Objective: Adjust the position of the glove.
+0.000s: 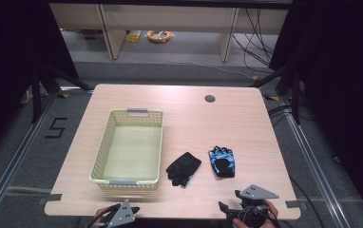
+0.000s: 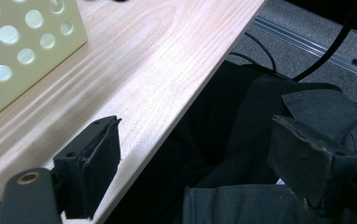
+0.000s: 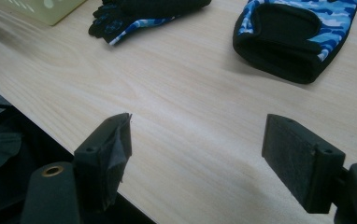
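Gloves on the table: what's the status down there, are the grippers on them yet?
Left gripper and right gripper open, empty, at near edge. Black glove and blue glove flat, untouched, beside basket. Path clear.

The surface (image 1: 179, 102) is viewed from above, facing forward and down. Each tong-mounted view is set close above its near edge, looking along its own tongs. The blue glove (image 3: 298, 32) ahead of the right tongs (image 3: 197, 158) is shared with the high view.

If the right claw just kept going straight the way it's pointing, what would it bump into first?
Probably the blue camouflage glove. The right claw is open over bare table, and that glove lies ahead, slightly to the right of its line. The black glove sits off to the left. Depth is hard to judge.
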A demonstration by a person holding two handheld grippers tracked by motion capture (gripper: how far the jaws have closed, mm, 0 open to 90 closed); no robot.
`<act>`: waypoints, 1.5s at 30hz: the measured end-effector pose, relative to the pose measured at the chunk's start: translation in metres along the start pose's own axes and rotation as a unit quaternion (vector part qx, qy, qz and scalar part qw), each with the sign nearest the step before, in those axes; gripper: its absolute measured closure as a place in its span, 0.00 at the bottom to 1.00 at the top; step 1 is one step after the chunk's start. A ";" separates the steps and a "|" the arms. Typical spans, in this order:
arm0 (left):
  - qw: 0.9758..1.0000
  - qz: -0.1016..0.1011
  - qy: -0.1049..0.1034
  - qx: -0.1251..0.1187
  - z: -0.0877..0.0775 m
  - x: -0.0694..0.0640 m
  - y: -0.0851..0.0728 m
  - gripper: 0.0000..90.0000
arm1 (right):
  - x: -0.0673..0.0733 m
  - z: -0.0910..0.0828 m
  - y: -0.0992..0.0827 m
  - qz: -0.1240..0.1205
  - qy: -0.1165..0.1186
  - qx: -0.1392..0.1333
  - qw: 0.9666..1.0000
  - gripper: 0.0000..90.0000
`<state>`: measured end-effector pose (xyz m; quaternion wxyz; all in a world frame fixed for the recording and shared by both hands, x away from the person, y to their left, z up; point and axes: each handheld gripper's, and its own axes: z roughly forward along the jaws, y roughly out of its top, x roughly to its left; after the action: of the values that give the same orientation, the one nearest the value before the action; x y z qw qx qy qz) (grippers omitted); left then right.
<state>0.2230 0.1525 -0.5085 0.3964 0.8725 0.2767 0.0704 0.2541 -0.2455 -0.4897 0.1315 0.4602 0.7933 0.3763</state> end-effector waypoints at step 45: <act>1.000 0.005 0.005 0.001 -0.001 0.002 0.000 0.19 | 0.009 0.059 0.105 -0.088 0.024 0.003 0.996 0.65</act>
<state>0.2244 0.1538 -0.5078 0.3937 0.8740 0.2742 0.0766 0.3483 -0.1790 -0.4528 0.1434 0.3799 0.8346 0.3722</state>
